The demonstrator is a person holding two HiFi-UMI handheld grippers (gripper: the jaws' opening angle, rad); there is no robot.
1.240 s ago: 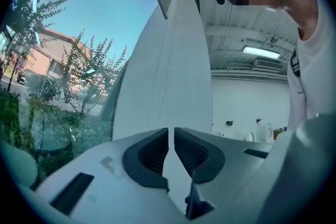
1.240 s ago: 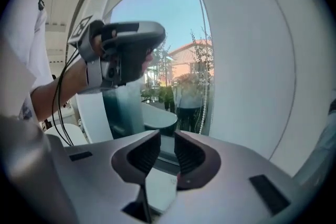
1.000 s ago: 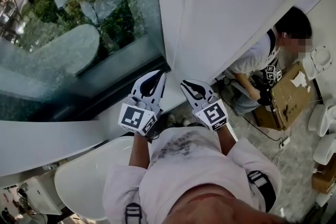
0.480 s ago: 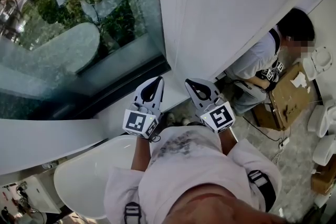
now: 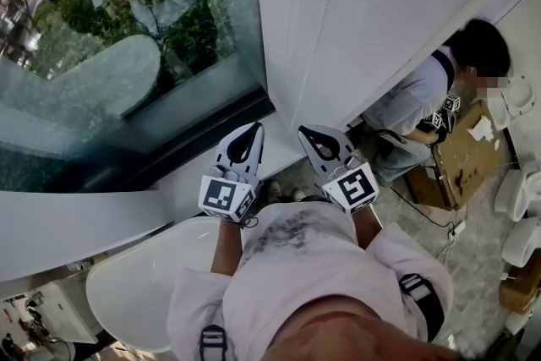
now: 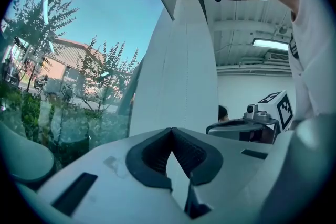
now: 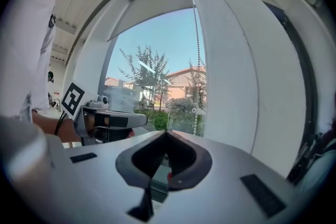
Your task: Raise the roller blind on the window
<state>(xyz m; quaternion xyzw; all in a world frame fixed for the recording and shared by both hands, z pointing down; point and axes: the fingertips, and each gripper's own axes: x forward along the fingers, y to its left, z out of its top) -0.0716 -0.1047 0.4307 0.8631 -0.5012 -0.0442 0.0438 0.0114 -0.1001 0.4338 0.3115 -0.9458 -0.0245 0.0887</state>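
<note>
Looking for the roller blind (image 7: 157, 8), I find its lower edge high up near the top of the window (image 7: 157, 76). Its bead chain (image 7: 197, 60) hangs down the right side of the glass, beside the white pillar (image 7: 236, 71). My right tool (image 7: 167, 135) points up toward that chain but is well apart from it, clenched on nothing. The left tool (image 6: 170, 132) beside it is likewise closed and empty. I judge both to be parked before my chest, so the right one must release before taking the chain.
</note>
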